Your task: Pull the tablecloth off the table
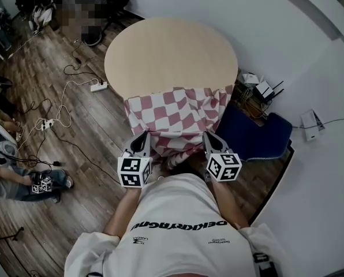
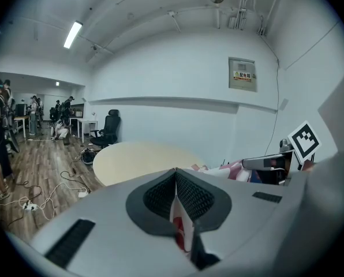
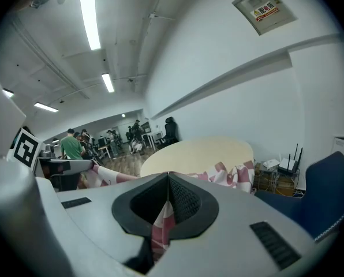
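Checkered red-and-white tablecloth hanging off the round wooden table
left gripper and right gripper both clamped tight on its near edge, just 1 strip on top.

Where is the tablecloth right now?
In the head view the checked tablecloth drapes off the near edge of the round table, left of the blue chair. Its near end is pinched in the left gripper and the right gripper.

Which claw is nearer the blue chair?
Right. The right claw, shut on the cloth, is at the cloth's side next to the chair. The left claw, also shut on it, is at the cloth's far side.
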Action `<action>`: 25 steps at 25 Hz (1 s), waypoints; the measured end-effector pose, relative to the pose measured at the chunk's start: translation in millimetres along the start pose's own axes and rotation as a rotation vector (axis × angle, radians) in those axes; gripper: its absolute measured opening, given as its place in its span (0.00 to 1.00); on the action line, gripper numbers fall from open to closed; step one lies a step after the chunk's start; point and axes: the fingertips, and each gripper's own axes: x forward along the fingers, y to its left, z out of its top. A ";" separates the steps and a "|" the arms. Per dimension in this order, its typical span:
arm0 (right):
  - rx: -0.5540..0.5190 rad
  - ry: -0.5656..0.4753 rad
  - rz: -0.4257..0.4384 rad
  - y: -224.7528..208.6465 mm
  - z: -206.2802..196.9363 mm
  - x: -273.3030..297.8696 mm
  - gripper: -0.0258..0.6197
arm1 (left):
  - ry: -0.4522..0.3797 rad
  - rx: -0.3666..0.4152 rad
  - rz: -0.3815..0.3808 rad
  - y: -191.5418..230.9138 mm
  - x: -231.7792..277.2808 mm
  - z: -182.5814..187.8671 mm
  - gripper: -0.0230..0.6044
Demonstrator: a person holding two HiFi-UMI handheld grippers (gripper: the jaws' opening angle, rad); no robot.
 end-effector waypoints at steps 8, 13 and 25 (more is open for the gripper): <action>0.006 -0.037 -0.012 8.8 1.2 -26.8 0.09 | -0.042 0.006 0.006 -10.8 -19.2 6.5 0.06; 0.012 -0.051 -0.023 15.1 0.5 -37.7 0.09 | -0.046 0.000 -0.003 -12.0 -29.3 3.2 0.06; -0.037 -0.149 -0.054 17.9 15.4 -51.4 0.09 | -0.144 0.027 0.005 -20.2 -38.3 24.3 0.06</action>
